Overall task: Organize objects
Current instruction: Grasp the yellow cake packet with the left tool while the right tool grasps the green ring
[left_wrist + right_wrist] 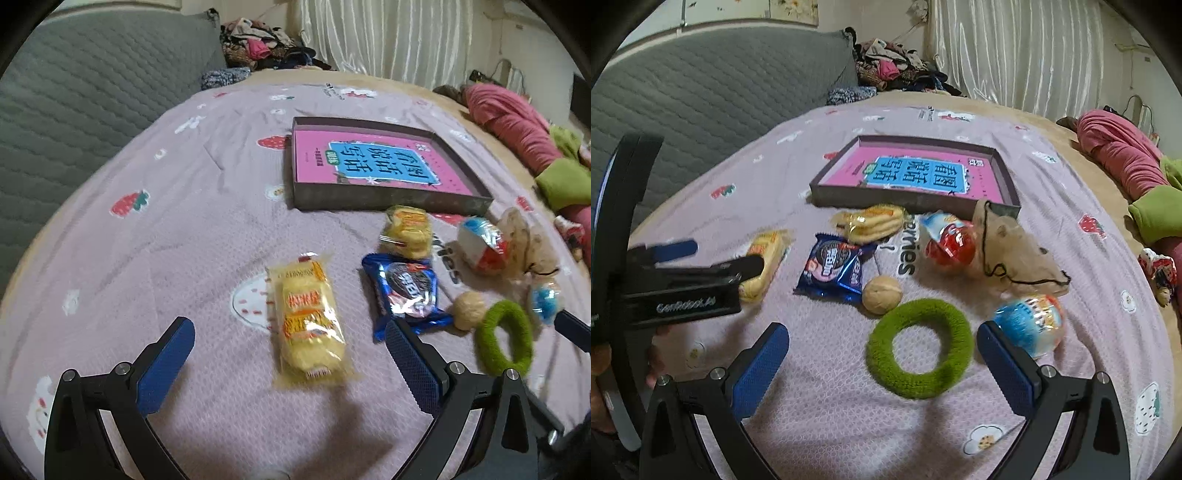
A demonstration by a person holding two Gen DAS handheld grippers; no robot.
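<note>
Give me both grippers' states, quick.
Left gripper: open, holding nothing, over the yellow snack pack.
Right gripper: open, holding nothing, around the green ring.

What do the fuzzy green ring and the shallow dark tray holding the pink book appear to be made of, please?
The fuzzy green ring looks like soft plush or yarn-wrapped fabric: its surface is matte, with a nubby pile. The shallow dark tray seems to be rigid cardboard, perhaps a box lid: thin straight walls, sharp corners, dull finish. The pink book inside it has a smooth printed cover, likely coated paper.
</note>
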